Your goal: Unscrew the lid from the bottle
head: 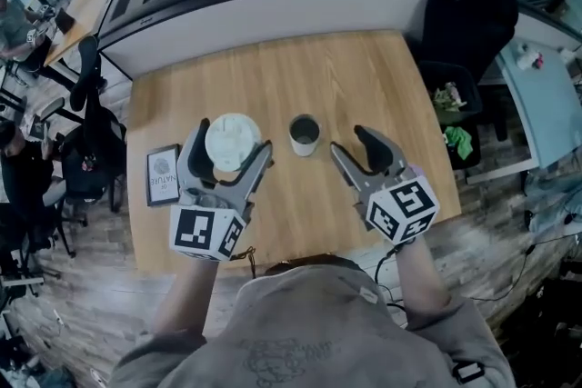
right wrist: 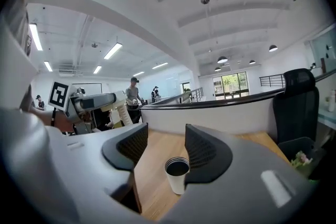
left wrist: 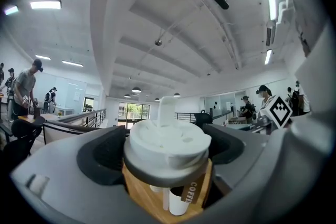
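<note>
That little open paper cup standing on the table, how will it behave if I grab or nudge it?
The paper cup looks thin-walled and lidless, so a firm squeeze would probably dent it. It narrows toward its base, so a push near the rim may tip it rather than slide it. Whether the dark inside is liquid, I cannot tell.

Grey left gripper (head: 234, 139), grey right gripper (head: 350, 141), black-and-white marker cubes (head: 207, 232), grey T-shirt (head: 300, 323)
</note>
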